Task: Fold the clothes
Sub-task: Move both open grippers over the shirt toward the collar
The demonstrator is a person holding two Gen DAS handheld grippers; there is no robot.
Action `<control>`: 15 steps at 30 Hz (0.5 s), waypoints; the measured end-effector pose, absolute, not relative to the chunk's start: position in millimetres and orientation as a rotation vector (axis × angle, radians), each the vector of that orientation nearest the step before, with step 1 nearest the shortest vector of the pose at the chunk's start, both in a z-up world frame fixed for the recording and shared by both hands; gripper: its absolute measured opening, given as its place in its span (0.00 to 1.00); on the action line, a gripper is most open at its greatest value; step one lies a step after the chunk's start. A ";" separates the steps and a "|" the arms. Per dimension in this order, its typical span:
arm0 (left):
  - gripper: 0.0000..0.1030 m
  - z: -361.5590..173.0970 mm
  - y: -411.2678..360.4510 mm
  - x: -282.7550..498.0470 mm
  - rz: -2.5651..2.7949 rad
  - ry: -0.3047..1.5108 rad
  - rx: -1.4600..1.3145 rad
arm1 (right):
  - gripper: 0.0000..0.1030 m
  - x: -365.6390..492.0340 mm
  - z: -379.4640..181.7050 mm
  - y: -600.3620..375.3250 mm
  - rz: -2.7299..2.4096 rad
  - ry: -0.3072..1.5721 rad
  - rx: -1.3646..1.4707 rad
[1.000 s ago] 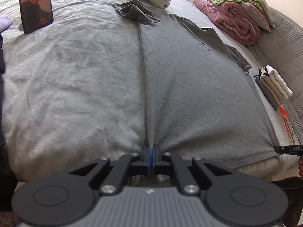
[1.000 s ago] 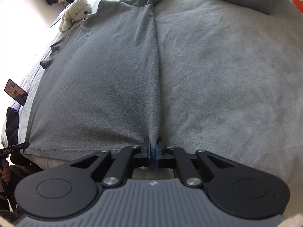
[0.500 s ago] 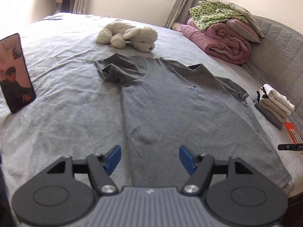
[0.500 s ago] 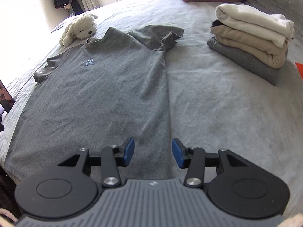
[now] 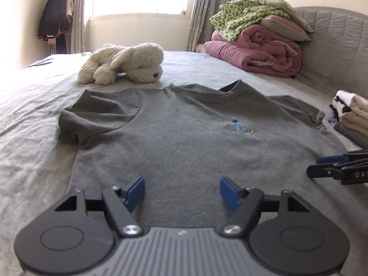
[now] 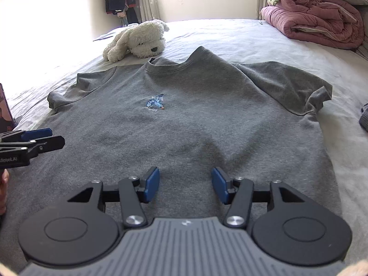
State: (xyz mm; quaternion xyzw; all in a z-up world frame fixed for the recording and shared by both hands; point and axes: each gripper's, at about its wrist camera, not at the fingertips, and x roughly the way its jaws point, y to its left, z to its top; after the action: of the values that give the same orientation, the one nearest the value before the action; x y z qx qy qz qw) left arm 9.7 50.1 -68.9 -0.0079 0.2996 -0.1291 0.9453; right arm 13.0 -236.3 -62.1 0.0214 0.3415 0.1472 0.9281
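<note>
Both grippers have nothing between their blue pads. The left gripper (image 5: 181,192) and the right gripper (image 6: 185,187) each hang over the lower part of the shirt (image 5: 184,142) with jaws parted and widening, the pads clear of the cloth. That fits a release: the shirt has probably just been laid out, and the hands are free to pick new grip points.

The shirt lies front-up and nearly flat on the bed (image 5: 30,142), collar toward the far end, hem toward the cameras, so its full outline is available for folding. The sleeve on the left gripper's side (image 5: 99,119) is bunched and partly doubled over the chest; it likely needs straightening first. The other sleeve (image 6: 299,89) lies mostly spread, its cuff crumpled.

A plush dog (image 5: 124,63) sits just beyond the collar. A folded stack (image 5: 352,117) rests beside the shirt, probably finished items kept aside.
</note>
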 end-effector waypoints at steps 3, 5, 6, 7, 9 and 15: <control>0.82 -71.9 52.2 14.3 -0.280 0.629 -0.029 | 0.57 6.3 -70.4 -254.3 0.339 0.624 0.133; 0.83 -73.3 45.8 12.4 -0.267 0.629 0.014 | 0.57 9.0 -62.8 -255.5 0.329 0.629 0.110; 0.84 -74.0 42.5 11.6 -0.260 0.629 0.035 | 0.57 10.4 -59.0 -256.1 0.323 0.631 0.098; 0.85 -74.5 39.2 11.9 -0.252 0.632 0.050 | 0.58 11.7 -55.2 -256.7 0.318 0.633 0.087; 0.86 -74.2 35.7 12.6 -0.238 0.635 0.063 | 0.59 14.4 -48.1 -257.9 0.305 0.637 0.062; 0.87 -72.0 36.2 14.6 -0.232 0.648 0.058 | 0.61 20.2 -52.2 -266.8 0.219 0.648 0.018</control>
State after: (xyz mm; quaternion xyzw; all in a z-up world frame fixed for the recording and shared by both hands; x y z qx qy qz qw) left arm 14.6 36.2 -72.0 0.0283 0.3174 -0.1136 0.9410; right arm 20.2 -266.8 -52.2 0.0086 0.3178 0.1073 0.9420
